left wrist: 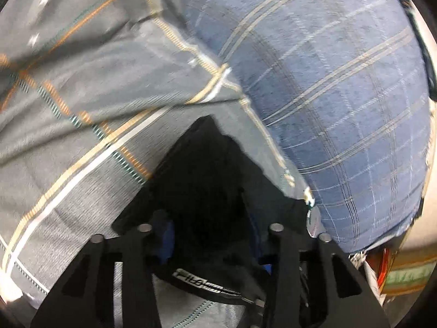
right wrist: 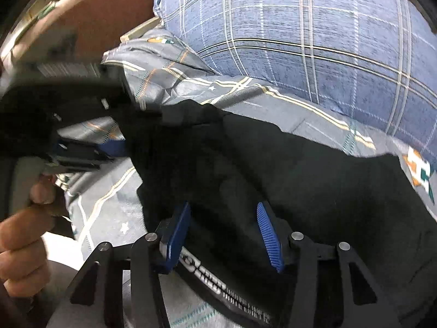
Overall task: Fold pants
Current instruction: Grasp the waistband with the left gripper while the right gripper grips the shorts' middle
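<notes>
The black pants lie on a grey plaid bedsheet, with a white-lettered waistband near the right gripper's base. My right gripper is open; its blue pads stand apart just above the black cloth. In the left wrist view the pants bulge up between the fingers and hide the tips; my left gripper looks shut on the cloth. The left gripper also shows in the right wrist view, its blue pads pinched on the pants' left edge.
A blue plaid pillow lies beyond the pants, also seen in the right wrist view. A hand holds the left gripper's handle. Some boxes sit past the bed's right edge.
</notes>
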A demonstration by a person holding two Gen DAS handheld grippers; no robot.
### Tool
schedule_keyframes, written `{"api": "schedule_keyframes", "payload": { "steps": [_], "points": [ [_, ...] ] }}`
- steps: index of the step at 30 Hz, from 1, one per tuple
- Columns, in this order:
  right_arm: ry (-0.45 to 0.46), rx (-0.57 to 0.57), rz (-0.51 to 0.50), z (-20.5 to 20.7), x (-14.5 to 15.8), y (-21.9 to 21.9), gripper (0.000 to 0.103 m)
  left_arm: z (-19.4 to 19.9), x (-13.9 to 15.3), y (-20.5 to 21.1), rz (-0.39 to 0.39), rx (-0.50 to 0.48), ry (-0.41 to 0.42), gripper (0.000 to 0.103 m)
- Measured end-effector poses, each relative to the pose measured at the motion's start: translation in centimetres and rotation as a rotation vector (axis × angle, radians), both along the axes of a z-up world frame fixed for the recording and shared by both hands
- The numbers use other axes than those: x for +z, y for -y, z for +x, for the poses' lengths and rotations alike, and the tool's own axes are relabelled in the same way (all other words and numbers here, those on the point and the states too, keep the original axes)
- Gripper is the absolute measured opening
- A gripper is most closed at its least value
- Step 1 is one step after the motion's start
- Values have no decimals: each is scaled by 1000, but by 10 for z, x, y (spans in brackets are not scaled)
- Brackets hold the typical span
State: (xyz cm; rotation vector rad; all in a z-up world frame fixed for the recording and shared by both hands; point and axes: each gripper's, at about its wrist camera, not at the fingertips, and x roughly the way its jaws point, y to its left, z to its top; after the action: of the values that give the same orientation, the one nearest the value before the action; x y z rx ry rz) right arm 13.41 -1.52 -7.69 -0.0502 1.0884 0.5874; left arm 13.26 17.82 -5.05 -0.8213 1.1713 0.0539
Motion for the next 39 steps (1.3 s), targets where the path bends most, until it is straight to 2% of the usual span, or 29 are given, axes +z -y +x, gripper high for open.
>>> {"api": "schedule_keyframes", "payload": {
  "steps": [3, 5, 9, 11, 12, 15, 19, 21, 24, 25, 26, 27, 28, 31, 33, 37, 39],
  "points": [
    [-16, -64, 38, -13, 19, 35, 54, -5, -10, -5, -26, 16, -25, 39],
    [-39, -122, 58, -23, 26, 64, 59, -11, -12, -7, -42, 27, -25, 39],
    [2, -176, -3, -56, 29, 103, 63, -20, -15, -6, -58, 46, -17, 40],
    [13, -166, -40, -61, 22, 103, 65, -21, -13, -3, -35, 44, -13, 34],
    [17, -159, -55, -61, 17, 99, 65, -18, -12, -2, -38, 38, -7, 20],
    [55, -161, -147, -53, 6, 87, 65, -18, 0, 0, -49, 28, 39, 12],
    [96, -141, -233, -47, -4, 78, 65, -17, 10, -4, -126, 14, 89, 9],
    [68, -97, -249, -47, -16, 71, 64, -15, 8, -5, -179, 11, 85, 9],
    [121, -92, -327, -51, -23, 60, 61, -15, 0, -12, -288, 32, 63, 8],
    [124, -103, -326, -50, -21, 60, 44, -16, -2, -16, -313, 40, 56, 8],
    [127, -111, -325, -50, -19, 61, 17, -16, -3, -18, -339, 42, 54, 8],
    [128, -119, -314, -50, -16, 64, 12, -17, -3, -20, -360, 45, 55, 8],
    [135, -127, -313, -52, -13, 65, 1, -18, -3, -23, -386, 50, 57, 8],
    [153, -136, -292, -57, 1, 70, 1, -21, 2, -27, -398, 50, 66, 8],
    [173, -132, -249, -66, 21, 75, 1, -26, 5, -30, -389, 38, 65, 8],
    [182, -110, -199, -82, 48, 80, 1, -37, -2, -29, -267, 9, 12, 8],
    [141, -102, -185, -80, 39, 80, 1, -35, -9, -22, -151, -26, -50, 8]
  ]
}}
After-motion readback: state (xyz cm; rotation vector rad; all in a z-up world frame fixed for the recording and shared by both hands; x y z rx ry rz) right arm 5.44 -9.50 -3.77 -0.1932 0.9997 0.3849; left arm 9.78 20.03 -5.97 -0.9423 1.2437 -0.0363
